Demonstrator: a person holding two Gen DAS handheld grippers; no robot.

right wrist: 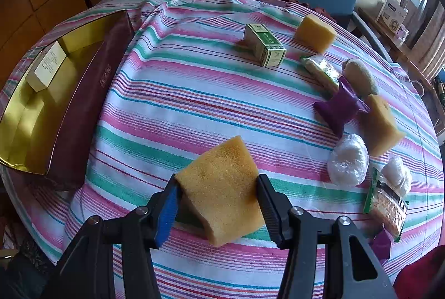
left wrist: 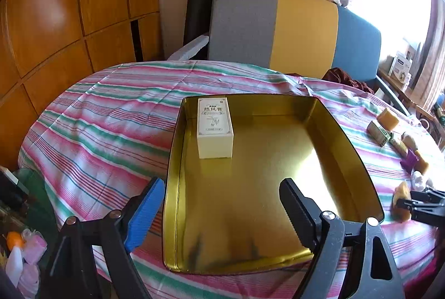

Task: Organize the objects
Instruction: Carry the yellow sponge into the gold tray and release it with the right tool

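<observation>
Right tool clamps a yellow sponge between both fingers, lifted just off the striped bench, likely bound for the gold tin on the left. Left tool is spread wide, holding nothing, hovering over the tin's near edge, probably waiting to steady it. Tin holds one white box in its far-left corner, so most sorting remains. Green box, two more sponges, purple packet and wrapped snacks sit clustered far right on the bench.
</observation>
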